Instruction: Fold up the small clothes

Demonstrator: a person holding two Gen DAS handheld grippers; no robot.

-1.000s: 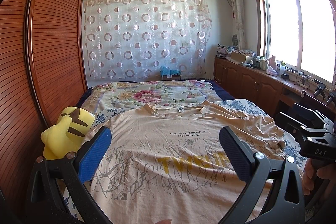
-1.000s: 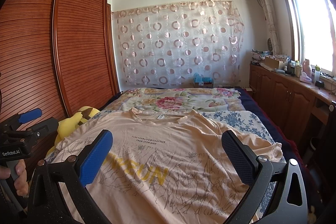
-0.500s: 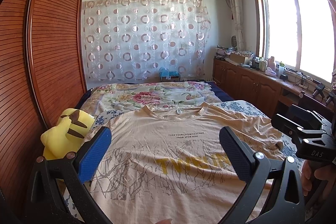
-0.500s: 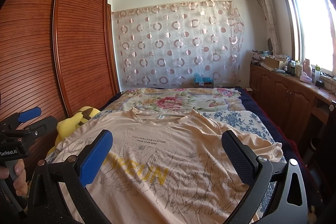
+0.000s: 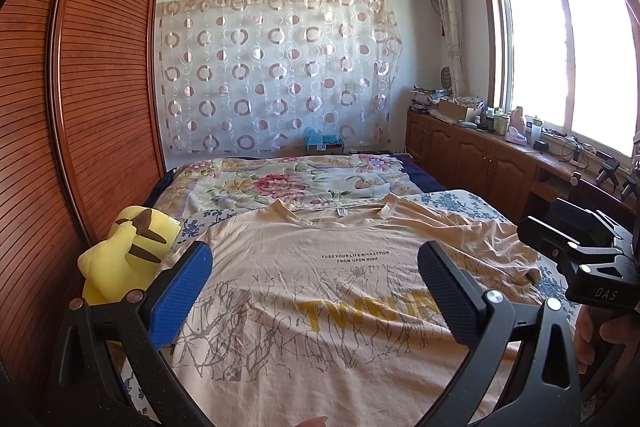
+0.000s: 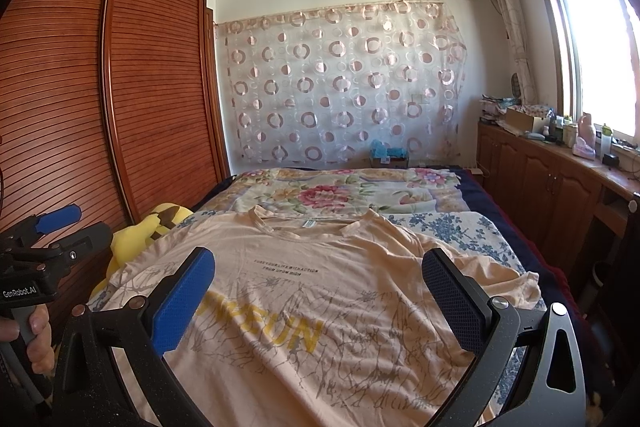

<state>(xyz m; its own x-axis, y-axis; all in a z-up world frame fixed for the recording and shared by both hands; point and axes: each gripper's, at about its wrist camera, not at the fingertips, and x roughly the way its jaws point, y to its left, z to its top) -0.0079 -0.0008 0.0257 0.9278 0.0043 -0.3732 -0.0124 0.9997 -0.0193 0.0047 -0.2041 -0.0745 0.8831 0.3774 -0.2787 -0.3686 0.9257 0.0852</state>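
A: Left wrist view: where does the T-shirt [image 5: 320, 291] lie from the left tongs [image 5: 316, 291]?

B: Straight ahead and below. The peach T-shirt is spread flat, print up, on the bed [image 5: 460, 199], collar at the far end, hem toward the person. Its long axis runs away from the camera, in line with the fingers. The left tongs are spread wide with nothing between the blue pads [image 5: 180, 299].

A: And the right tongs [image 6: 320, 299]?

B: The same: gaping wide, empty, held above the near half of the shirt. In the right wrist view the yellow lettering sits between the pads.

A: Which sleeve is nearer which hand?

B: The rumpled sleeve [image 6: 512, 279] lies on the window side, ahead of the right tongs. The other side of the shirt ends beside the yellow plush toy [image 5: 124, 251], near the wardrobe [image 5: 80, 107], closer to the left tongs.

A: So no fold is begun?

B: None that I can see. My guess is each of the tongs should reach outward to its own side edge, then bring that edge in toward the shirt's midline.
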